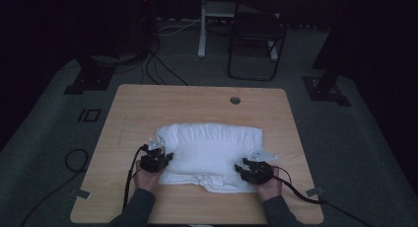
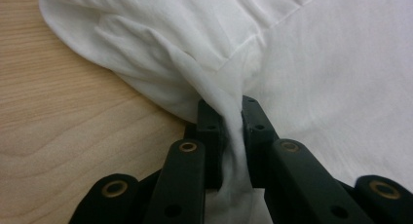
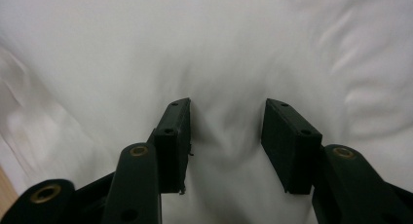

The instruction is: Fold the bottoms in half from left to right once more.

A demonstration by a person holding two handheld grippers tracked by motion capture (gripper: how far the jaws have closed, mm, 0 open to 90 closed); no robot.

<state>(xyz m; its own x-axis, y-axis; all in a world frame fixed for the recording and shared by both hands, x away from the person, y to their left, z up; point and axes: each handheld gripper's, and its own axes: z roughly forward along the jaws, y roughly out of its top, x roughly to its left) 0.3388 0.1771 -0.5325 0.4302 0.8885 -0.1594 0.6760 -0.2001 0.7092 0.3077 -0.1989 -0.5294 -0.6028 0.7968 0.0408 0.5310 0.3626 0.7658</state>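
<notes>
Cloth handling, step in hand judged as getting a two-point grip on the white crumpled fabric sheet [image 1: 209, 155] before it is lifted or spread.

Fabric lies bunched on the near half of the light wooden table [image 1: 148, 103], w/ a looser flap spilling toward the near edge. Left tongs [image 1: 158, 157] are at its left edge, right tongs [image 1: 252, 167] at its near-right corner.

Left tongs [image 2: 233, 118]: clenched on a twisted ridge of the fabric [image 2: 311, 73]; cloth is seen pinched up between the pads and running down through the gap. Grip looks firm but narrow, only a thin fold caught.

Right tongs [image 3: 226, 119]: released, jaws standing apart w/ pads resting on or just above the fabric [image 3: 204, 48]; a slight pucker sits between them, nothing pinched yet.

How it is best done (judgement):
- Right tongs to be pressed lightly into the cloth so a fold is raised between the pads, then closed; closing on flat cloth may slip off.
- An edge or corner is to be preferred over mid-panel, otherwise several layers could be taken at once.
- Left grip to be kept steady meanwhile; no pull until both sides are held.
- Lift to be even on both sides, approx. together, so the thin left fold isn't dragged out.
</notes>
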